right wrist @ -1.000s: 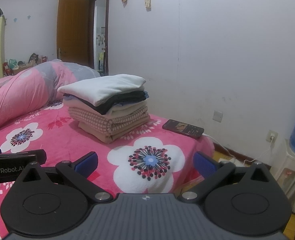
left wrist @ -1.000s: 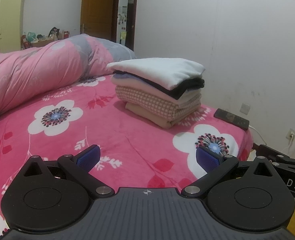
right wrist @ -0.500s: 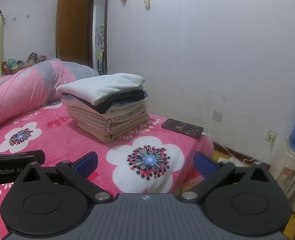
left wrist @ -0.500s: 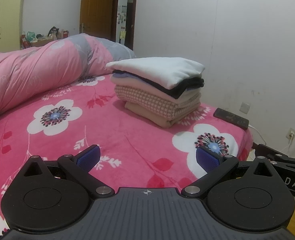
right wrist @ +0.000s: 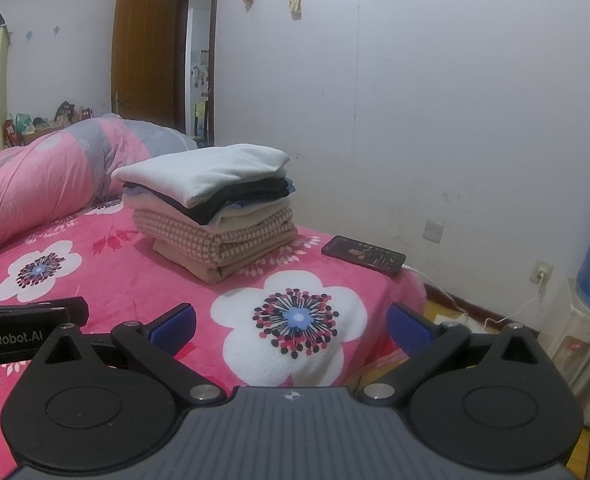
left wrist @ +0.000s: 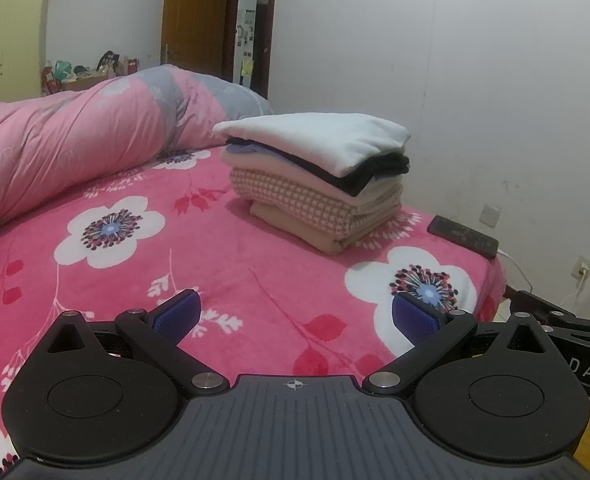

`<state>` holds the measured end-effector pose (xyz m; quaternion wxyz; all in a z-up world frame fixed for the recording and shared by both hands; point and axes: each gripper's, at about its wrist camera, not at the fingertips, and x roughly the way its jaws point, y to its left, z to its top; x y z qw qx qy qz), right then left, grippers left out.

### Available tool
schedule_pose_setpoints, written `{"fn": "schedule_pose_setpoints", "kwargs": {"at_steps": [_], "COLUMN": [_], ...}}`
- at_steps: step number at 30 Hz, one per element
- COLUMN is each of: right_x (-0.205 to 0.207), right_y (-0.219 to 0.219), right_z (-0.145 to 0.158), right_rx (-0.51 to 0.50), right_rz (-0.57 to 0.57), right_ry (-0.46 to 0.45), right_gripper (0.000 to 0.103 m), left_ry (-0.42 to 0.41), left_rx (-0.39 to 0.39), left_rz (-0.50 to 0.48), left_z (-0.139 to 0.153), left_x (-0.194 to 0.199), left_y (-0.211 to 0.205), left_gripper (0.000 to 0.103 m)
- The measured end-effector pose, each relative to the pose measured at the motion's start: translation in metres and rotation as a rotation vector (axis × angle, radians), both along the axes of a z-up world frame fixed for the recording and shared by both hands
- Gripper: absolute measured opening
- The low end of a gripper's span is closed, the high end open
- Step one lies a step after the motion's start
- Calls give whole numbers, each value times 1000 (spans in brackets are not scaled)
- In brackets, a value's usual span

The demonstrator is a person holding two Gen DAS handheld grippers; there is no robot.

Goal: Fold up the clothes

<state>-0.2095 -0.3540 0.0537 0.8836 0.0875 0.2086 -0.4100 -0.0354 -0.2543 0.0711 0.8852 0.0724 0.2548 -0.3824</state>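
1. Hovering low over the bed (left wrist: 223, 248), left gripper (left wrist: 295, 316) and right gripper (right wrist: 291, 326) both have fingers spread wide, holding nothing.
2. Folded clothes stack (right wrist: 211, 208) sits further back, near the bed's corner.
3. Phone (right wrist: 363, 258) lies beside it at the edge; a careless sweep could knock it off or topple the stack.

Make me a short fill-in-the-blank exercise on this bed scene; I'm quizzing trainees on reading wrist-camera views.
1. The top garment of the folded stack is ____ in colour.
2. The phone lies on the bedspread to the ____ of the stack.
3. The left gripper and the right gripper both have their jaws ____.
4. The rolled duvet is pink and ____.

Missing words: white; right; open; grey
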Motion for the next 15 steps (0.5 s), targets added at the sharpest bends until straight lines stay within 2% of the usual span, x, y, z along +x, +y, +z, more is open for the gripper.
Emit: {"fn": "schedule_pose_setpoints", "kwargs": {"at_steps": [15], "right_x": [0], "right_y": [2], "right_z": [-1], "right_rx": [-2], "right_rz": [-2], "right_ry": [6], "right_gripper": [103], "left_ry": [8], "left_rx": [1], "left_rz": [-1], "left_z": [-1], "left_x": [1], "left_y": [2], "left_gripper": [103]}}
